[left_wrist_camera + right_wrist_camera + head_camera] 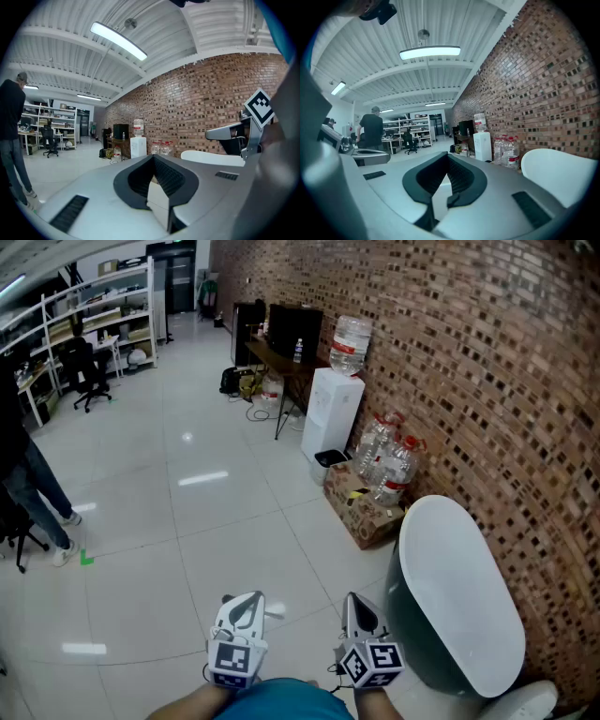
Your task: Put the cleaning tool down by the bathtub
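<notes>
The bathtub (459,596), white inside with a dark grey outer wall, stands against the brick wall at the right; it also shows in the left gripper view (206,157) and the right gripper view (560,173). No cleaning tool shows in any view. My left gripper (251,598) and right gripper (354,602) are held side by side low in the head view, above the floor just left of the tub. The left gripper (153,157) has its jaws together with nothing between them. The right gripper (446,155) is likewise shut and holds nothing.
A cardboard box (366,514) and large water bottles (389,460) sit beyond the tub's far end, next to a white water dispenser (331,413). A desk with a monitor (286,338) stands farther along the wall. A person (28,484) stands at far left. A white rounded object (525,701) lies at bottom right.
</notes>
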### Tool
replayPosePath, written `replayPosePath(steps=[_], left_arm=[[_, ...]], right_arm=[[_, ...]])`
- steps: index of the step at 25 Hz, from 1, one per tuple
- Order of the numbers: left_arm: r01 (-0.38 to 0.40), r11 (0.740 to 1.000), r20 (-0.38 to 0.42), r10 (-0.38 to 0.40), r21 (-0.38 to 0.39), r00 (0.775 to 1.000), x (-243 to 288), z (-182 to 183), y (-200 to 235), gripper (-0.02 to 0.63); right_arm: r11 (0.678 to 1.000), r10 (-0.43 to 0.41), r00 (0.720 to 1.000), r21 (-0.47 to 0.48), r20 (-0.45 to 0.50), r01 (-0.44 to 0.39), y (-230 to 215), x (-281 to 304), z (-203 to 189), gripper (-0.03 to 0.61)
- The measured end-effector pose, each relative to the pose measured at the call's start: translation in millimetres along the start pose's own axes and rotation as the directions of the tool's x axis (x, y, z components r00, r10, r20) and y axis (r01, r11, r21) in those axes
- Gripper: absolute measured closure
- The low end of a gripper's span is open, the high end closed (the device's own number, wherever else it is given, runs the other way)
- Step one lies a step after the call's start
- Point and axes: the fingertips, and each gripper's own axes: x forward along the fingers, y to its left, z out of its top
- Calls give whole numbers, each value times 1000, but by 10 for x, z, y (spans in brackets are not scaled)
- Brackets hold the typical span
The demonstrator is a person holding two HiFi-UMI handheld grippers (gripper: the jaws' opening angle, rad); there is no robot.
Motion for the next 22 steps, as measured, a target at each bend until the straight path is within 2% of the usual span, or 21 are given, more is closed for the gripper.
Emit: replayPosePath(steps=[4, 9, 12, 16, 22], left_arm=[[-32, 999, -29, 33, 28, 999, -183, -118, 390, 614], [-111, 994, -29, 111, 15, 993, -292, -233, 815, 614], [-177, 984, -25, 177, 15, 984, -240, -240, 992, 614], [-256, 967, -63, 255, -14, 965, -76, -380, 1184, 614], [-326, 945, -76, 326, 17, 942, 246, -422, 1280, 614]], right_arm=[[999, 27, 1000, 30, 10, -28, 231, 163, -33, 563], [989, 142, 990, -23, -20, -143, 434, 447, -159, 561], [974, 216, 975, -51, -53, -219, 490, 701, -229, 561], [951, 291, 952, -76, -99, -299, 481, 1083, -378, 561], [918, 376, 917, -79, -132, -388, 335, 1572, -495, 561]])
